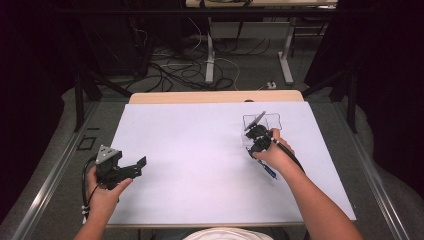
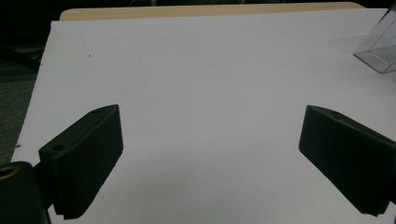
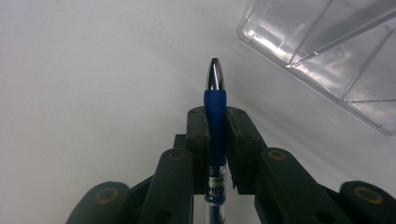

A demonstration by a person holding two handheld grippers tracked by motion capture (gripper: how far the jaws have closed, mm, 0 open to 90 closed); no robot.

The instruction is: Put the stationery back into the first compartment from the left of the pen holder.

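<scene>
Right claw (image 3: 216, 122) clamping blue pen (image 3: 215, 105), clear box (image 3: 327, 51) near

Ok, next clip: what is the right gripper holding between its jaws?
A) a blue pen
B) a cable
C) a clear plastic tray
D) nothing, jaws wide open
A: in the right gripper view the right gripper is clamped on a blue pen, its silver tip pointing forward beside the clear tray.

Even overhead light brightens the white desk (image 1: 200, 150); surroundings fall dark, shadows are soft, and the pictures are slightly blurred.
</scene>
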